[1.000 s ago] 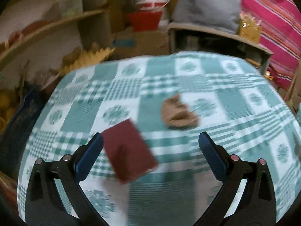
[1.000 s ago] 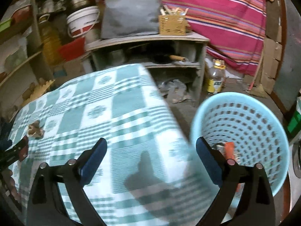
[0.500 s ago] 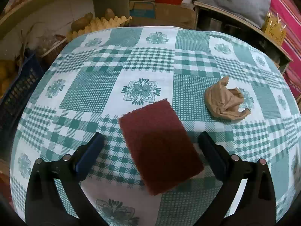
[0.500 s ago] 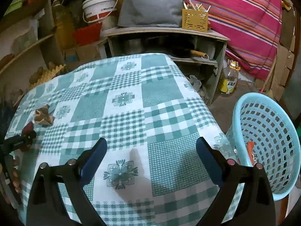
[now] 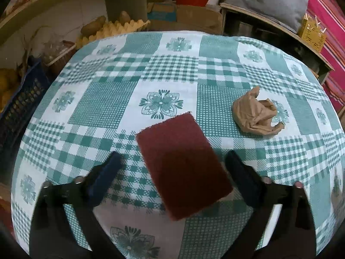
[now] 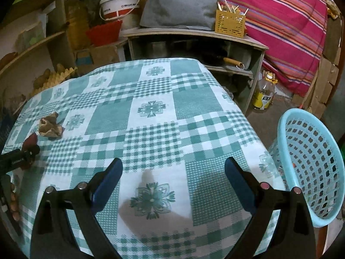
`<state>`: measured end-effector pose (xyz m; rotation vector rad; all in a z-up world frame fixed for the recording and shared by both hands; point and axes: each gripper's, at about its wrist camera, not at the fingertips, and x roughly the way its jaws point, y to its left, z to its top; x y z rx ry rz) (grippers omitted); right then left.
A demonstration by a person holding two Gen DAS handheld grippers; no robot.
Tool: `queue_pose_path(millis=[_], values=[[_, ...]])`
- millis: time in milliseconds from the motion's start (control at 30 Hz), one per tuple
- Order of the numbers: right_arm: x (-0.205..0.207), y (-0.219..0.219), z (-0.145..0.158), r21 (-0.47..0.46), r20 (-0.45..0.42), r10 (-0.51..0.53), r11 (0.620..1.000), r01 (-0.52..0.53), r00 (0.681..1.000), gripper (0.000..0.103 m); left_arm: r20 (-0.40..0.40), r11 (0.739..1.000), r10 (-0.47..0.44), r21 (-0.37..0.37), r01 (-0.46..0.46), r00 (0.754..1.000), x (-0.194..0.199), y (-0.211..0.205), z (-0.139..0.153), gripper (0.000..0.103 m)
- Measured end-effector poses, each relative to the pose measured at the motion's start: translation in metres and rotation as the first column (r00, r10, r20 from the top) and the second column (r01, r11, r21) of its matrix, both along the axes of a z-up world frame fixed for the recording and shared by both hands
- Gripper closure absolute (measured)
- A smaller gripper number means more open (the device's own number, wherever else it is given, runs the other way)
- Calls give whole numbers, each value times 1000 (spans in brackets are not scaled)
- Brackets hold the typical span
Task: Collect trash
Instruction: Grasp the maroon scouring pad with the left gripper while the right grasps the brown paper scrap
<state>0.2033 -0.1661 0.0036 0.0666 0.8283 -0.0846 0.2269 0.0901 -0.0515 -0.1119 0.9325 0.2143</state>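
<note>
A counter (image 5: 215, 49) draped in a woven green-and-white cloth, patterned in checks, dotted squares and flower motifs, carries two pieces of trash. The dark red scouring pad (image 5: 183, 166), a flat rectangle with a coarse, fuzzy surface and slightly frayed edges, lies near the front edge of the counter, set at a slant. The left gripper (image 5: 173, 168) hovers over the pad with its blue-padded fingers (image 5: 107, 172) on either side of the pad's near half; its jaws are closing, the pad lies between them, and the pads do not press on it yet. Beyond the pad and to its right sits a crumpled tan paper wad (image 5: 256, 116), wrinkled and lumpy, apart from the pad.

In the right wrist view, the right gripper (image 6: 173, 172) stands released over a bare stretch of the cloth, nothing between its blue-padded fingers. Right of the counter, just past its edge, stands a light blue plastic basket (image 6: 310, 166) with a perforated, lattice-like wall and a smooth round rim; an orange scrap shows through the holes. At the far left of that view the paper wad (image 6: 50, 126) and a sliver of the red pad (image 6: 30, 140) appear beside the black body of the left gripper.
</note>
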Motion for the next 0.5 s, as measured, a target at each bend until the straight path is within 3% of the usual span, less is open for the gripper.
queue_pose_path(millis=[100,200,300,500], values=[[4,6,-2,18,-4,9,1000,-8,1000,10,14,999,-41,6,41,999,-2,-1,2,32],[6,18,-3,21,-2,22,1000,-22,1000,10,9,997,-83,-2,83,996,-3,1,4,36],[8,34,-1,24,10,46,999,-46,999,10,16,993,-115,-19,116,993,-4,10,8,37],[11,78,6,-8,56,87,996,-87,995,10,111,990,-138,36,135,984,-12,44,36,37]])
